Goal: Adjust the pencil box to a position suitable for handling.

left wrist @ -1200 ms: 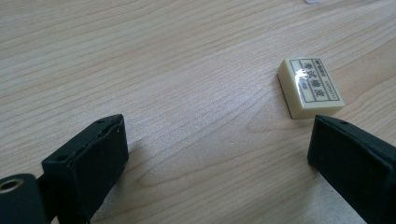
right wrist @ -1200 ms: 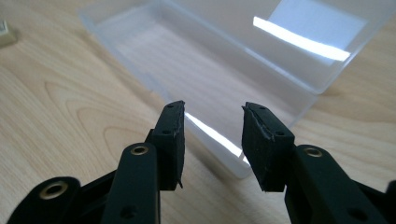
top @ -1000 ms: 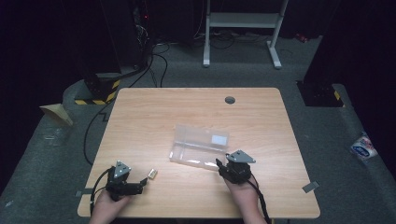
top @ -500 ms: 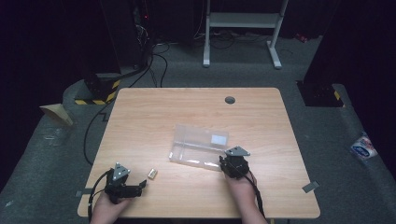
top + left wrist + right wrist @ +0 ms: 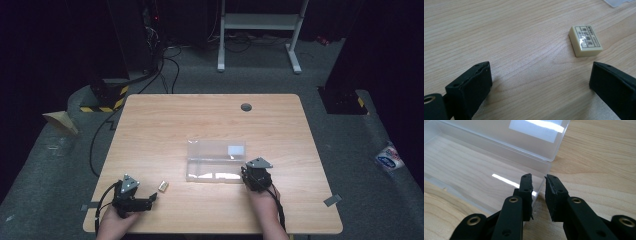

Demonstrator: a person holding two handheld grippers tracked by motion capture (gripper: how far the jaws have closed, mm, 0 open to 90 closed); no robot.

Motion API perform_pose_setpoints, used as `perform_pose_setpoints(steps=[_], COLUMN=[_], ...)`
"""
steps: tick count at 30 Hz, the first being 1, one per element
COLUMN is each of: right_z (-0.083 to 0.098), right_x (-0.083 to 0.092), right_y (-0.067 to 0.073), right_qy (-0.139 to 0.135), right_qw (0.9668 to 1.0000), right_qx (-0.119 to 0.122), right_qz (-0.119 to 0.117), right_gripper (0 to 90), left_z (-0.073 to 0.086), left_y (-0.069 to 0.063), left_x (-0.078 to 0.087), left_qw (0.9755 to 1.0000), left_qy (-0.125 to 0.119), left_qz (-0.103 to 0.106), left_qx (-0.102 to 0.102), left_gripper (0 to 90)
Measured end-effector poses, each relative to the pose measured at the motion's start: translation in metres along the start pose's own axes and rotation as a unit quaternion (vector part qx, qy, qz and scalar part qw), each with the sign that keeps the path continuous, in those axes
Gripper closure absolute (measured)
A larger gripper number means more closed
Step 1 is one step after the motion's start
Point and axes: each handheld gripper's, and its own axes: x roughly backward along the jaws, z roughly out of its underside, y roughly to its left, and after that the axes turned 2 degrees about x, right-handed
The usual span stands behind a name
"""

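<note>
Eraser (image 5: 586,41): cream block, small dark print unreadable, near clear box (image 5: 216,161).
Left gripper (image 5: 541,85): wide open, empty.
Right gripper (image 5: 539,195): jaws just closing, pinching the box's end wall.

Lab or test room, dim, dark-curtained: lone wooden table (image 5: 210,125) on grey carpet; cables (image 5: 165,65) trailing across floor; hazard-striped block (image 5: 105,97) by table's far left corner; white metal stand base (image 5: 260,30) behind; tape marks (image 5: 331,200) on carpet
</note>
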Motion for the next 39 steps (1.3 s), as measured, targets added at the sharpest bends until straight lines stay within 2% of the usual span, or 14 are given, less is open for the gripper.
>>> perform_pose_setpoints(steps=[11, 28, 35, 39], right_z=[0.002, -0.003, -0.005, -0.009], right_x=[0.002, -0.005, 0.002, 0.014], right_y=[0.001, 0.000, -0.002, 0.003], right_qy=[-0.006, -0.007, -0.029, -0.052], right_qw=[1.0000, 1.0000, 0.9995, 0.9983], right_qx=[-0.001, 0.002, -0.007, -0.008], right_qz=[0.002, -0.002, -0.012, -0.025], right_gripper=[75.9, 75.8, 66.7, 55.1], left_z=[-0.001, 0.000, -0.001, -0.002], left_y=[0.000, 0.000, -0.001, -0.003], left_x=[-0.001, 0.000, -0.001, -0.002], left_qw=[1.0000, 1.0000, 1.0000, 0.9997], left_qy=[-0.001, 0.000, 0.000, 0.005], left_qz=[0.001, 0.001, 0.003, 0.016], left_qx=[-0.001, -0.004, -0.002, -0.019], left_gripper=[4.5, 4.9, 3.5, 1.8])
